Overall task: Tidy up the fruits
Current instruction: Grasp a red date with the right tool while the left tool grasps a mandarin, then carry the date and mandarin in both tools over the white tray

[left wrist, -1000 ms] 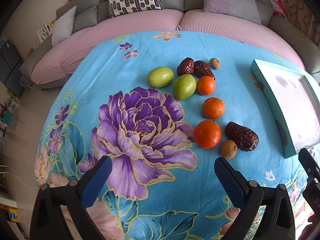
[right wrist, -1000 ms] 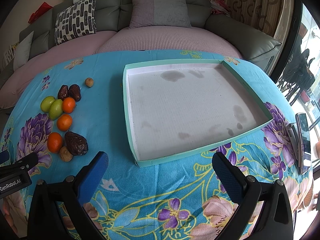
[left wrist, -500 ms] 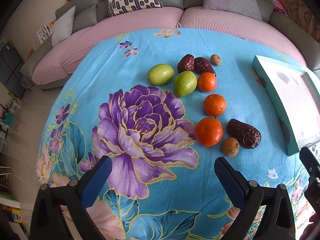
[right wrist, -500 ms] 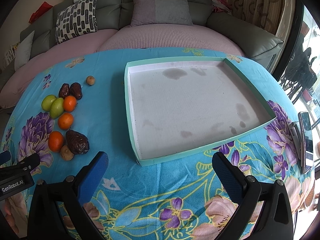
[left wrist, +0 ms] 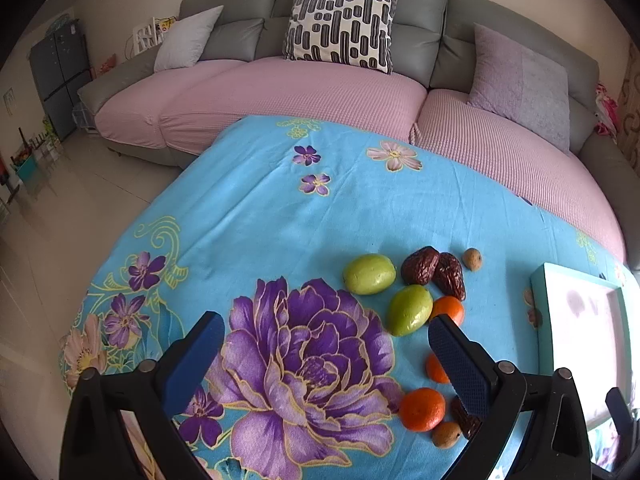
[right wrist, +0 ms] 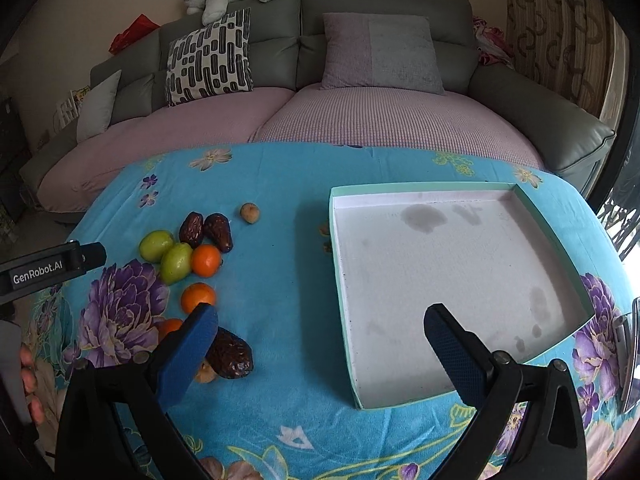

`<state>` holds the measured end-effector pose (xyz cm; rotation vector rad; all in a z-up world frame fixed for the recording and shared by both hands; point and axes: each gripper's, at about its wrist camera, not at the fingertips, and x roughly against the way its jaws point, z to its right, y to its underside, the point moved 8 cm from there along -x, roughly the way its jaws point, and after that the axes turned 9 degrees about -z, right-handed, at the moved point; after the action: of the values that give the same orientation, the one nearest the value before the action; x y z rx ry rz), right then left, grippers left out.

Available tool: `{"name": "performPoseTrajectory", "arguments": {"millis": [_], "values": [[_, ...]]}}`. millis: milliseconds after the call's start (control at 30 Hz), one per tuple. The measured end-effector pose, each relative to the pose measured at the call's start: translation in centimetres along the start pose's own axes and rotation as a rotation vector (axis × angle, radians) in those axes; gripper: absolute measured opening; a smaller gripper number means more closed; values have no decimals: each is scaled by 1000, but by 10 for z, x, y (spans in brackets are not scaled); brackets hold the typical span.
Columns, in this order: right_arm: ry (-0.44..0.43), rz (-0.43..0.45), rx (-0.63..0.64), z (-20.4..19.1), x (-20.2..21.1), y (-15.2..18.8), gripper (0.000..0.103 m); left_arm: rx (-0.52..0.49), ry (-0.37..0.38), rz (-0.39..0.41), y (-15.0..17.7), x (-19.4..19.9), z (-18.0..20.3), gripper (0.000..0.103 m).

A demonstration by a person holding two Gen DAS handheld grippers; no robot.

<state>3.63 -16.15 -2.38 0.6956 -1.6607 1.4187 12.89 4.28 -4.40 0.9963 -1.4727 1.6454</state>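
Observation:
Fruits lie loose on the blue floral cloth: two green fruits (left wrist: pixel 369 273) (left wrist: pixel 410 309), three oranges (left wrist: pixel 422 409), dark dates (left wrist: pixel 421 265) and small brown nuts (left wrist: pixel 472 258). In the right wrist view the same group sits at the left, with a green fruit (right wrist: pixel 176 263), an orange (right wrist: pixel 206 260) and a big date (right wrist: pixel 234 354). My left gripper (left wrist: pixel 326 344) is open and empty above the purple flower, left of the fruits. My right gripper (right wrist: pixel 320 332) is open and empty over the gap between the fruits and the tray (right wrist: pixel 340 264).
The teal-rimmed white tray also shows at the right edge of the left wrist view (left wrist: pixel 540 312). A grey and pink sofa (right wrist: pixel 360 116) with cushions curves behind the table. A phone (right wrist: pixel 632 360) lies at the table's right edge.
Both grippers have moved forward and tilted up, so the sofa fills more of each view. The fruits and tray now sit closer to the fingers. Nothing was grasped.

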Motion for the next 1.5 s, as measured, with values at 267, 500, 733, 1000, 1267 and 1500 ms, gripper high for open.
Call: {"name": "performPoseTrajectory", "arguments": {"millis": [267, 500, 733, 1000, 1267, 1500], "values": [[-79, -31, 69, -30, -24, -19, 99, 17, -36, -5, -24, -21, -1, 103], [-65, -95, 116, -38, -39, -2, 85, -26, 7, -124, 11, -41, 8, 103], [-111, -204, 140, -49, -54, 30, 73, 39, 25, -203, 39, -53, 1, 101], [-148, -249, 175, -65, -67, 42, 58, 135, 162, -263, 56, -55, -3, 92], [-210, -253, 150, -66, -67, 40, 41, 153, 242, -329, 63, -62, 11, 87], [-172, -164, 58, -42, -45, 19, 40, 93, 267, -338, 65, -57, 34, 77]]}}
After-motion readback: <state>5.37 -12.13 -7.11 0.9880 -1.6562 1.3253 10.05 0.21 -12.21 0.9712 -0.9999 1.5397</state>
